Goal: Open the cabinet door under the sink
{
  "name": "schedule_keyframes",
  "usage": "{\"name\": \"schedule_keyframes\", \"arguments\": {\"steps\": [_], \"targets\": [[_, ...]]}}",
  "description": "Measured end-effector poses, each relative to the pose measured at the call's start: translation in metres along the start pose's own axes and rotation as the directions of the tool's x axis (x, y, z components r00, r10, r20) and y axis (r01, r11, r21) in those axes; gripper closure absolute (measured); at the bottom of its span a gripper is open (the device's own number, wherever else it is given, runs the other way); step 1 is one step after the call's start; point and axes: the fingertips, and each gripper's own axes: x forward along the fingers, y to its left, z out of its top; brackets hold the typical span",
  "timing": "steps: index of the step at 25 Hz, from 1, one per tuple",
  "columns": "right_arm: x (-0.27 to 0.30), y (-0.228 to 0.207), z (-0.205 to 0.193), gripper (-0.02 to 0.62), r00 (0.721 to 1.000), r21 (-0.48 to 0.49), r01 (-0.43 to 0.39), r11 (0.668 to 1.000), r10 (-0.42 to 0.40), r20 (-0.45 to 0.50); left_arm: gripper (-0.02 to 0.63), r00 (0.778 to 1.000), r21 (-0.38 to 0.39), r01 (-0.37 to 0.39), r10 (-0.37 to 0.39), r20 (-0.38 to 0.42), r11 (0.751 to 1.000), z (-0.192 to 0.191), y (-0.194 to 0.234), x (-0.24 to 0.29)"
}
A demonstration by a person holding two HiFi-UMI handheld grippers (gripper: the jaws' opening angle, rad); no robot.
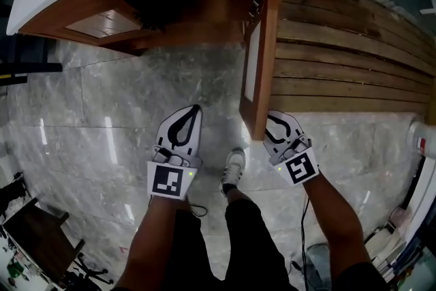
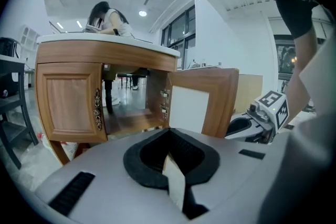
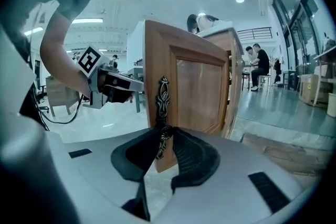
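Here, the right gripper (image 3: 164, 137) pinches its jaws on the ornate handle (image 3: 163, 98) at the free edge of the cabinet door (image 3: 199, 92) to pull it open; the left gripper (image 2: 169, 136) hangs empty, jaws together.

Left gripper (image 2: 168, 132), apparently closed, before open cabinet door (image 2: 189, 107)

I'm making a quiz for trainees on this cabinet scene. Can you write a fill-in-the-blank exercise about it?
1. The right gripper is shut on the ornate ____ of the open door.
2. In the left gripper view, the other door is ____.
3. The left gripper holds ____.
Missing words: handle; closed; nothing.
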Motion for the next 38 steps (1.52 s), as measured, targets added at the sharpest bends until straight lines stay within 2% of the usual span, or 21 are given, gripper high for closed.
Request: {"name": "schedule_keyframes", "arguments": {"steps": [4,9,11,13,17,21,24,31,35,38], "targets": [[-0.016,-0.012,-0.002,0.508,0.996,0.020,0.085,0.996,-0.085,0.021,0.584,1.000,-0.002,0.018,-0.018,-0.001,1.000,0.004,-0.013,0.003],[-0.034,-0.022,-0.004,0.499,0.970,0.126,0.232,0.965,-0.238,0.040,0.584,1.000,-0.018,0.025,-0.025,-0.007,1.000,0.007,-0.016,-0.003],[-0.038,-0.015,-0.001,0.454,0.963,0.167,0.257,0.952,-0.266,0.038,0.584,1.000,-0.030,0.027,-0.027,-0.011,0.999,0.007,-0.015,-0.008],[-0.044,0.001,0.005,0.437,0.958,0.205,0.269,0.941,-0.284,0.046,0.584,1.000,-0.041,0.029,-0.030,-0.009,0.999,0.009,-0.013,-0.014],[-0.049,0.039,0.026,0.437,0.958,0.271,0.257,0.928,-0.281,0.055,0.584,1.000,-0.049,0.023,-0.024,-0.009,0.999,0.011,-0.001,-0.028],[-0.041,0.061,0.057,0.544,0.949,0.288,0.283,0.915,-0.311,0.057,0.584,1.000,-0.063,-0.008,0.009,0.009,0.998,0.019,0.021,-0.044],[-0.023,0.060,0.080,0.568,0.938,0.293,0.312,0.904,-0.341,0.054,0.584,1.000,-0.074,-0.024,0.025,0.017,0.997,0.027,0.038,-0.053],[0.047,0.046,0.135,0.572,0.948,0.235,0.244,0.941,-0.283,0.149,0.584,0.997,-0.096,-0.050,0.056,0.059,0.994,0.055,0.086,-0.056],[0.100,0.040,0.159,0.571,0.953,0.201,0.173,0.964,-0.216,0.214,0.584,0.995,-0.097,-0.066,0.073,0.072,0.993,0.055,0.120,-0.054],[0.132,0.035,0.170,0.571,0.957,0.189,0.136,0.972,-0.178,0.227,0.584,0.993,-0.103,-0.084,0.091,0.070,0.991,0.055,0.143,-0.053]]}}
